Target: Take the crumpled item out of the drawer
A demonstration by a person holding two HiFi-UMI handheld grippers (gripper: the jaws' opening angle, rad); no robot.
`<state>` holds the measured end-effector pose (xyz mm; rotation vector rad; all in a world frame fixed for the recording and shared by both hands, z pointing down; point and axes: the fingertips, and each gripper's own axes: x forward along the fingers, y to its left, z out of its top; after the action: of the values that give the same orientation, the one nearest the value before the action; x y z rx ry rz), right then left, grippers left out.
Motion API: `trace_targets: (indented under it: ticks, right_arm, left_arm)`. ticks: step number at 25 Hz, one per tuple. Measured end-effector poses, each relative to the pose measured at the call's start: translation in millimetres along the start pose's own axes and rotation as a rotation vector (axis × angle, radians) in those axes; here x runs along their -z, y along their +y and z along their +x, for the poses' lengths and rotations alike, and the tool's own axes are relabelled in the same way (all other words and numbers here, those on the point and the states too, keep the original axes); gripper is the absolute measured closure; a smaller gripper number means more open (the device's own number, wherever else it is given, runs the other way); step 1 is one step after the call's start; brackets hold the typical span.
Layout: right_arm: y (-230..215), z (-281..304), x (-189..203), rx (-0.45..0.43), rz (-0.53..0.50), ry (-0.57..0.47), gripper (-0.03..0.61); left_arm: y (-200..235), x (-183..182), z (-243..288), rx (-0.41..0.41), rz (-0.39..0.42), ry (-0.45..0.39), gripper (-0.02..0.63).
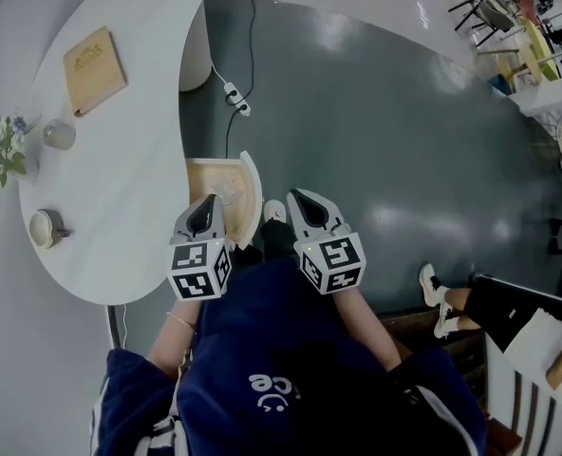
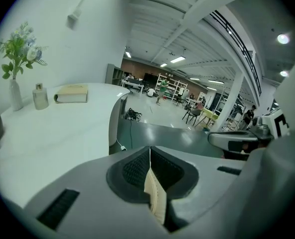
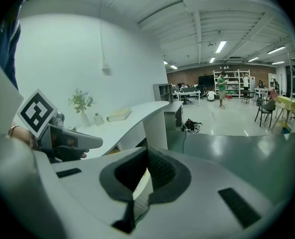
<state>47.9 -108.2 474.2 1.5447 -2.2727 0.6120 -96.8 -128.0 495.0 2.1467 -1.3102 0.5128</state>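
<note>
Both left gripper (image 1: pixel 208 202) and right gripper (image 1: pixel 299 199) hold jaws pressed together near the open drawer (image 1: pixel 205 171).

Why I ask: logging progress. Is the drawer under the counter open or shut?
Open: the drawer juts out from the counter, its wooden inside visible in the head view.

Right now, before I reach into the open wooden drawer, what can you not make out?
- Inside of the light wooden drawer, head view: partly hidden behind the left gripper; the pale shape in it is too small to identify.
- Drawer, left gripper view: out of sight below the gripper's own body.
- Print on the tan square book, head view: too small.
</note>
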Motion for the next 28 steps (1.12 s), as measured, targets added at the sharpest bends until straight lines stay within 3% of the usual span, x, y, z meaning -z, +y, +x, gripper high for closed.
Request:
trace_targets:
  ticks: [7,12,20,28]
  right_arm:
    - [-16.8,20.8,-18.2,-0.07,-0.029,0.021,0.571]
    - [-21.6,33.3,-18.0,-0.13,-0.044,0.056,0.571]
    - [-30.9,39.7,-15.1,-0.187,-0.069,0.091,0.571]
    - [-44.3,37.9,-10.5,-0.189,-0.101,0.137,0.571]
  left_arm:
    - [2.9,-2.3,10.3,-0.071,-0.069,0.021,0.607]
    - [5.8,7.5,30.8,-0.1,-0.075,0.073,0.604]
    - [11.3,44.3,67.0,-0.067,-0.147,0.215,0.453]
    - [25.0,81.5,106.4,-0.104,-0.171,0.31,0.43]
